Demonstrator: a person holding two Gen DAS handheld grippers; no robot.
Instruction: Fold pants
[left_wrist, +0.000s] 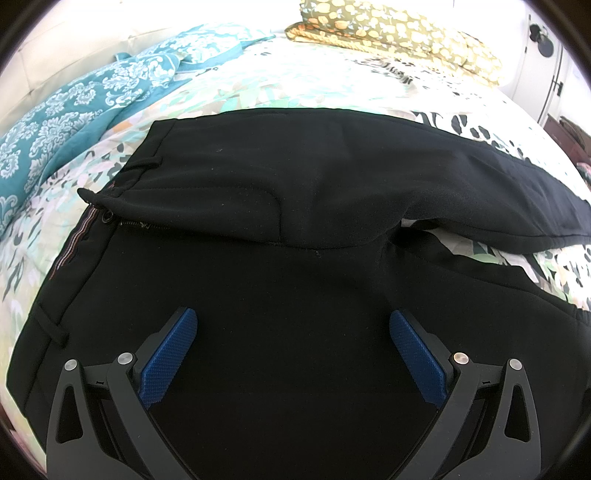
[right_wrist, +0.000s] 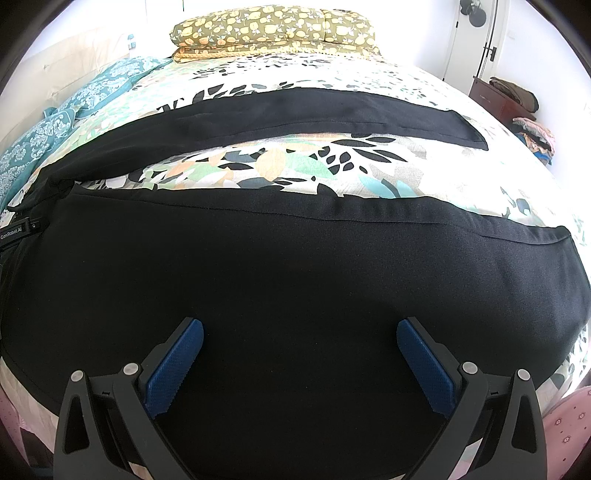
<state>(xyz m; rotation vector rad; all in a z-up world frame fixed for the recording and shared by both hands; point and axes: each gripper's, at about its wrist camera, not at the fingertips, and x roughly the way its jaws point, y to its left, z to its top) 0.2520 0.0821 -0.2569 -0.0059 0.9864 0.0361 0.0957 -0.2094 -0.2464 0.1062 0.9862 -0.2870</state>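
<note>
Black pants (left_wrist: 258, 206) lie spread flat on a bed with a floral cover. In the left wrist view I see the waistband at the left with an open zip and button (left_wrist: 107, 217), and the two legs run off to the right. My left gripper (left_wrist: 291, 317) is open and empty, just above the seat area. In the right wrist view both legs (right_wrist: 280, 266) lie apart with floral cover between them; the far leg (right_wrist: 295, 110) ends at a hem on the right. My right gripper (right_wrist: 299, 328) is open and empty over the near leg.
The floral bed cover (right_wrist: 280, 166) lies under the pants. A teal patterned quilt (left_wrist: 74, 107) is bunched at the left. An olive floral pillow (right_wrist: 273, 29) sits at the head. A door and a dark nightstand (right_wrist: 495, 98) with clothes stand at the right.
</note>
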